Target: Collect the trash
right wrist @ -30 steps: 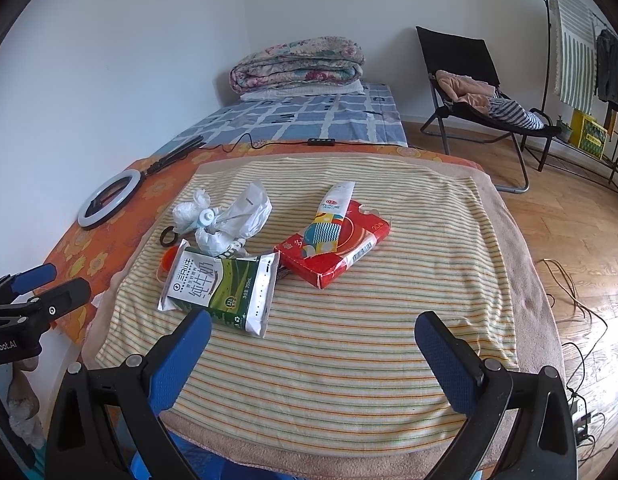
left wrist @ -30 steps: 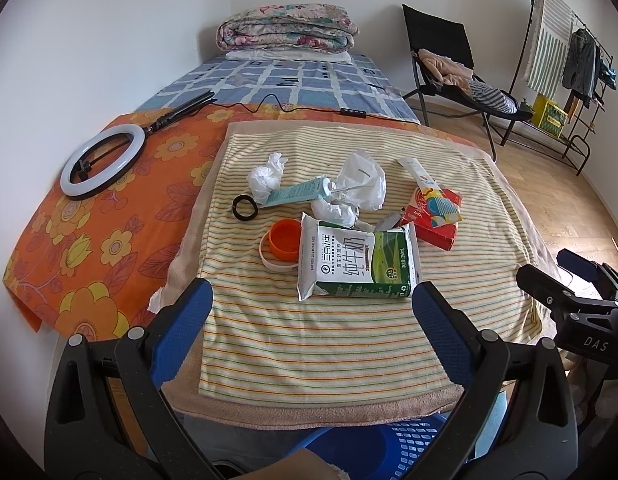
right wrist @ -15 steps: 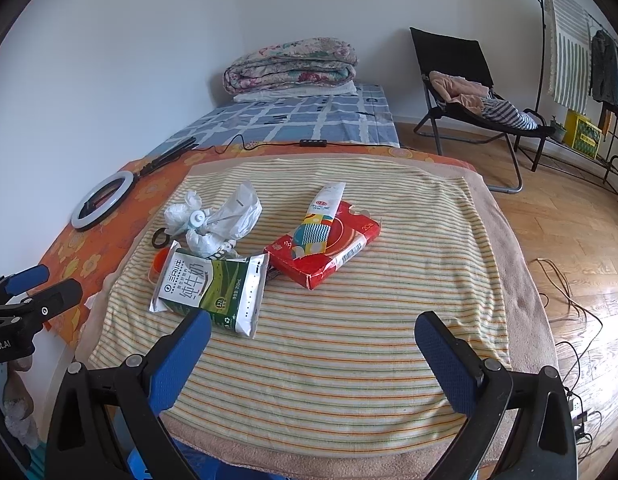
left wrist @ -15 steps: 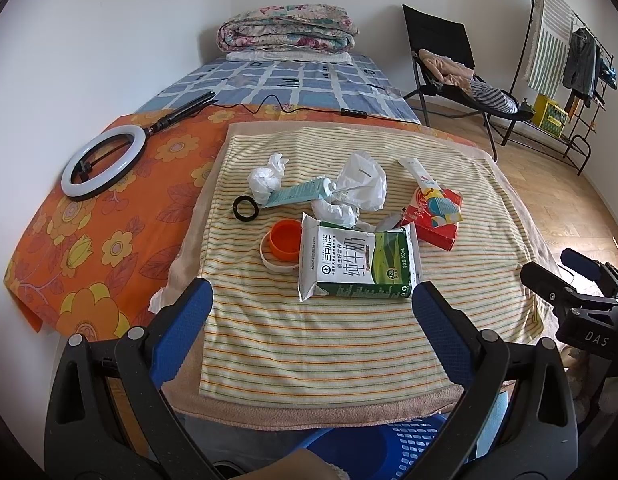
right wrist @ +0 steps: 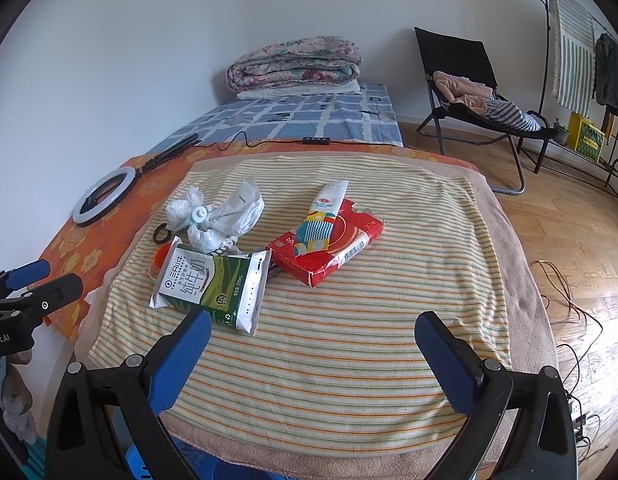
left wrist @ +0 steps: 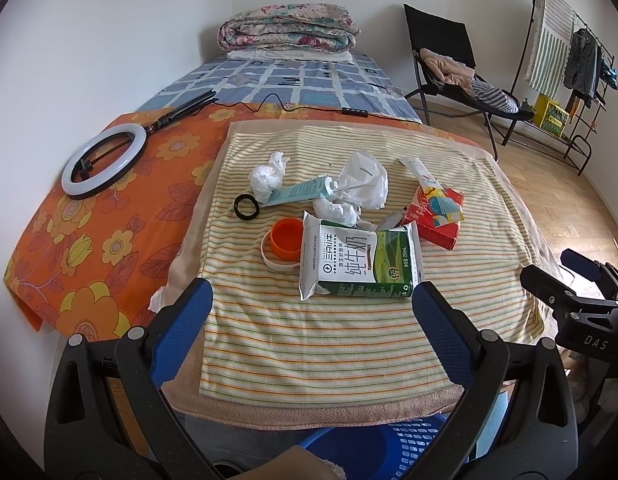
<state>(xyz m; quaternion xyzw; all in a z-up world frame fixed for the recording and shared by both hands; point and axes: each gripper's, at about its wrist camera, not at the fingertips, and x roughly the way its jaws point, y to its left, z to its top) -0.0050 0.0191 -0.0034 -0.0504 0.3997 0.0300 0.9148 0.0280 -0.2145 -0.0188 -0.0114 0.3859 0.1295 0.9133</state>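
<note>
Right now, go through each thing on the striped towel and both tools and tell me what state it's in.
Left tool: open, empty.
Right tool: open, empty.
Milk carton: flattened, lying on its side.
Red box: lying flat, top torn open.
Striped tube: lying on the red box.
Teal tube: lying down, capped.
Orange lid: off, upturned.
Tissues: crumpled.

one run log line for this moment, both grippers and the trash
left gripper: open, empty | right gripper: open, empty | milk carton, red box, crumpled paper: on striped towel | phase: pre-grasp
</note>
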